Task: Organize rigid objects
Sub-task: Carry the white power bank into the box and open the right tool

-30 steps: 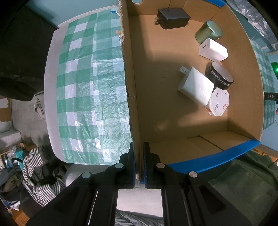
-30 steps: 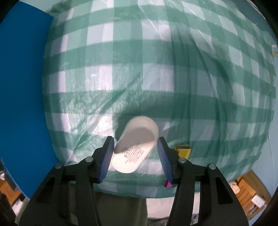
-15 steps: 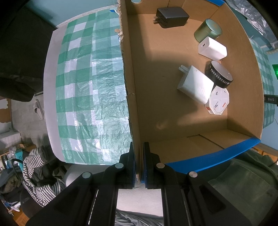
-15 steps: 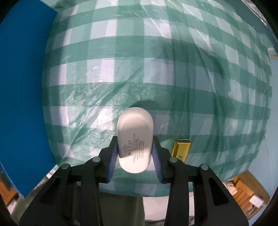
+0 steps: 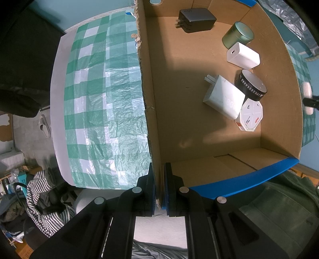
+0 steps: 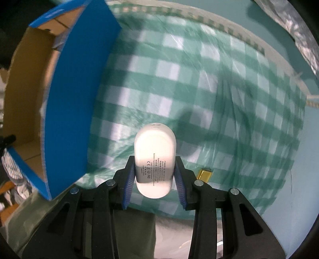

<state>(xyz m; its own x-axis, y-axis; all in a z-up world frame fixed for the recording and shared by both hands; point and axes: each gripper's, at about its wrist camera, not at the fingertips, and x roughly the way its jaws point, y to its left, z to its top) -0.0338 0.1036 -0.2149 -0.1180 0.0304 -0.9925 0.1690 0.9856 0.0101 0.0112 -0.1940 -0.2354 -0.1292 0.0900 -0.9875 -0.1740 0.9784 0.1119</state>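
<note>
My left gripper (image 5: 159, 183) is shut on the near wall of the cardboard box (image 5: 153, 119). Inside the box lie a black charger (image 5: 196, 19), a green tin (image 5: 238, 34), a small white charger (image 5: 243, 55), a larger white charger (image 5: 223, 97), a black round timer (image 5: 251, 85) and a white octagonal case (image 5: 250, 117). My right gripper (image 6: 154, 175) is shut on a white oval power bank (image 6: 154, 157), held above the checked cloth to the right of the box's blue outer wall (image 6: 71, 95). The power bank also shows at the right edge of the left wrist view (image 5: 307, 97).
A green-and-white checked cloth (image 6: 219, 99) covers the table. A small gold block (image 6: 205, 173) lies on it just right of my right gripper. Clothes and a chair (image 5: 41, 199) are past the table's left edge.
My right gripper closed on the white power bank, lifted it off the cloth and swung left toward the box. The left gripper has kept its hold on the box wall.
</note>
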